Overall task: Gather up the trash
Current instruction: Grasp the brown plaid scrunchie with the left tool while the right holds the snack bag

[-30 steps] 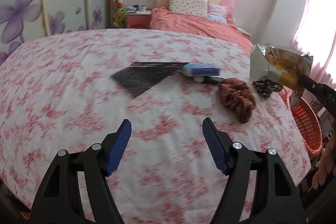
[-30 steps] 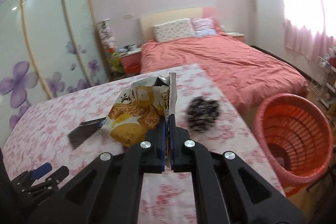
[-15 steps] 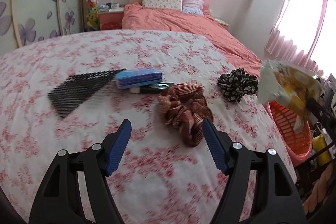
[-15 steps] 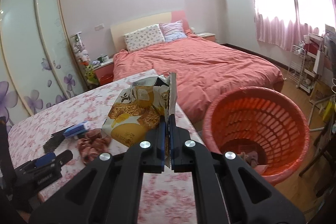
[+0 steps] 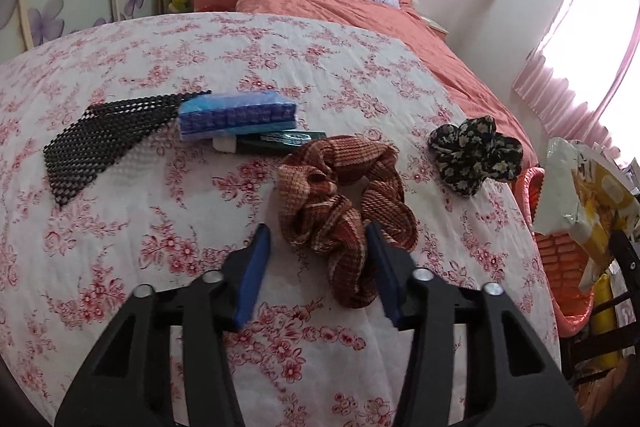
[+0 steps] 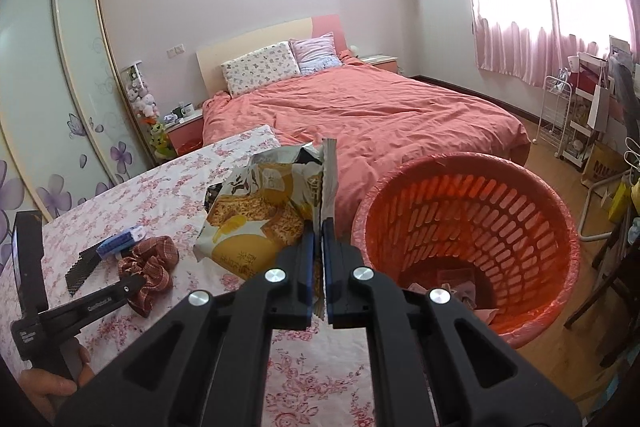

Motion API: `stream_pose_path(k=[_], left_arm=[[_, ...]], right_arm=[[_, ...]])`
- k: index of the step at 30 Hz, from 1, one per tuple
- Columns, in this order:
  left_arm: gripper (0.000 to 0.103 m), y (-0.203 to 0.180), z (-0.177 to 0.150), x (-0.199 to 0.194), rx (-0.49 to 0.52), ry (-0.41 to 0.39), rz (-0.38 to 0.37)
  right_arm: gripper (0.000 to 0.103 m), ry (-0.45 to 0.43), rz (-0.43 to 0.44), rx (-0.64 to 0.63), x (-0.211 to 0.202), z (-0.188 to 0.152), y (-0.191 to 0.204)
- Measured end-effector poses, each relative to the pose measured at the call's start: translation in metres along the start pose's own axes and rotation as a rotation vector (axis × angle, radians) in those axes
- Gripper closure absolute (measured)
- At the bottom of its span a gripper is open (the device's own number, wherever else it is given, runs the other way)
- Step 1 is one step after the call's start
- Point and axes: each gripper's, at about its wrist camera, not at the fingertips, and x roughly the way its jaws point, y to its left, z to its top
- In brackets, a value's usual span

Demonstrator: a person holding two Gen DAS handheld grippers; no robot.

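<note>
My right gripper [image 6: 317,227] is shut on the edge of a crumpled yellow snack wrapper [image 6: 260,219], held just left of the rim of the orange trash basket [image 6: 468,227]. The basket holds some scraps at its bottom. My left gripper [image 5: 318,229] hangs low over the flowered cloth, its jaws closing around the near end of a brown striped scrunchie [image 5: 340,203]. The right pad touches the scrunchie and the left pad stands apart from it. From the left wrist, the wrapper [image 5: 588,187] and basket [image 5: 560,255] show at the far right edge.
On the cloth lie a black mesh mat [image 5: 100,139], a blue pack [image 5: 236,115] over a dark tube [image 5: 276,143], and a dark floral scrunchie [image 5: 472,155]. A pink bed [image 6: 380,107] stands behind. A wire rack [image 6: 560,119] is right of the basket.
The left gripper moved forward and down to the brown scrunchie and its jaws narrowed around it. The right gripper carried the wrapper rightward, closer to the basket.
</note>
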Motion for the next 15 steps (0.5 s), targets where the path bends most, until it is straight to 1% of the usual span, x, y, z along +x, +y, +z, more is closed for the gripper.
stream_pose_path(k=[3,6,15], left_arm=[[0.079,-0.008,-0.001,-0.002,0.053,-0.013,0.008],[0.085,-0.01,-0.001,-0.008,0.072,-0.03,-0.001],[0.087,-0.017,0.002,-0.041,0.098,-0.102,-0.038]], right_arm=[[0.097,0.006,-0.003,0.005,0.001,-0.001,-0.003],[0.097,0.006,-0.007,0.01,0.0,-0.002,-0.007],[0.097,-0.025,-0.013,0.025,-0.014,0.003,-0.014]])
